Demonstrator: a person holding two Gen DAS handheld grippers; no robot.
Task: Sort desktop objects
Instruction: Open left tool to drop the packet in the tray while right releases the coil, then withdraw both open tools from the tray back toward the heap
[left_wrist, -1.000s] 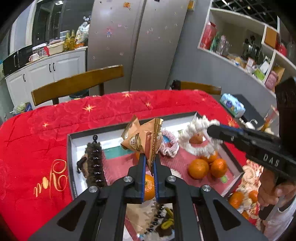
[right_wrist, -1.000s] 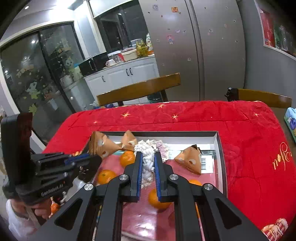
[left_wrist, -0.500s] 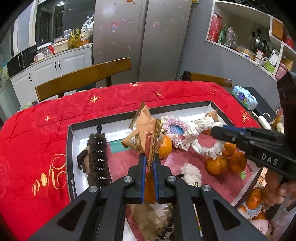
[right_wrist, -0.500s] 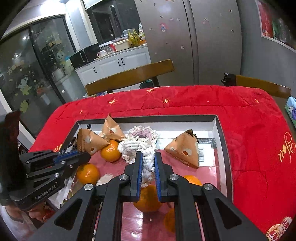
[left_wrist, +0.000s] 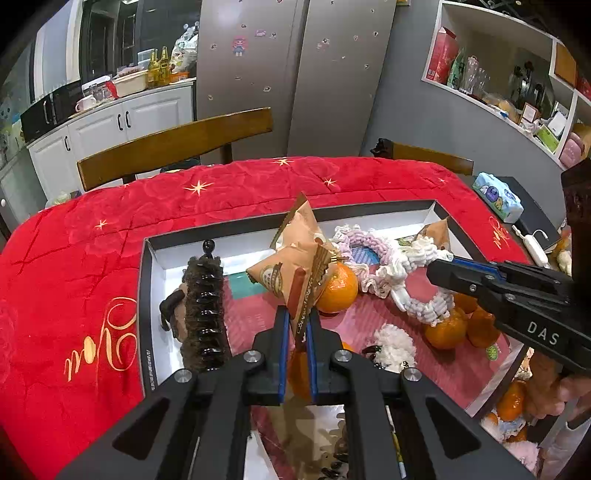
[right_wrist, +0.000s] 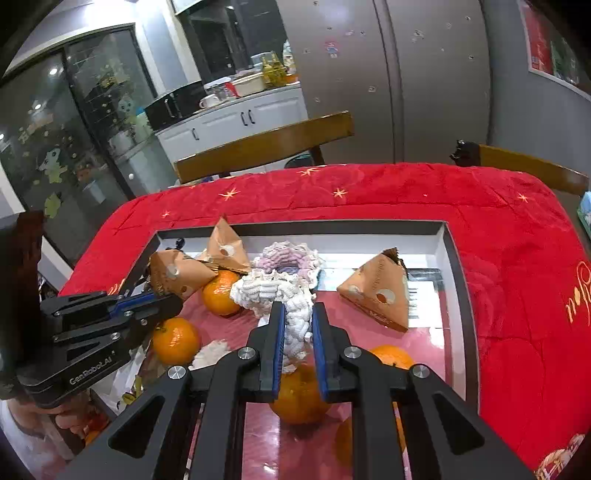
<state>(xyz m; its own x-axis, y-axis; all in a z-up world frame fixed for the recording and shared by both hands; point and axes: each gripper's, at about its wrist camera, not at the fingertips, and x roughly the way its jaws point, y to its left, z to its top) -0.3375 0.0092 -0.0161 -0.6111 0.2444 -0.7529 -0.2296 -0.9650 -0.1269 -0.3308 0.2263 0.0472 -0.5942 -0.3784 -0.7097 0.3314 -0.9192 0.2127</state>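
Crinkly brown foil: the left gripper (left_wrist: 295, 325) is clenched on the sealed edge of a pyramid snack packet (left_wrist: 291, 266), held above the tray (left_wrist: 147, 295). The right gripper (right_wrist: 298, 325) has the white crocheted scrunchie (right_wrist: 273, 291) between its pads, and its jaws are opening. From the right wrist view the yarn looks barely pinched, if at all.

Where things sit: both held items hang over the middle of the tray. The pink scrunchie (right_wrist: 284, 258) lies just behind the white one and seems to touch it. Mandarins (right_wrist: 177, 341) are scattered on the pink liner, one (right_wrist: 299, 395) directly under the right jaws. A second packet (right_wrist: 380, 291) is on the right side, a third (right_wrist: 225, 251) at the back left. A black hair claw (left_wrist: 203, 310) is along the left wall.

Risks, as I read them:
- The white scrunchie drops onto the mandarin below and rolls off somewhere unsorted, because the release is not over a bare spot.
- Yarn loops snag on a pad as the jaws part, so the scrunchie drags with the gripper.
- White and pink loops may be tangled, so moving one pulls the other.
- The left grip is only on the thin seam. A slippery film edge could slide out, or the packet could swing into the mandarin (left_wrist: 336, 291) beside it.
- The grippers are near each other over the tray, so there is a collision risk if both move inward.
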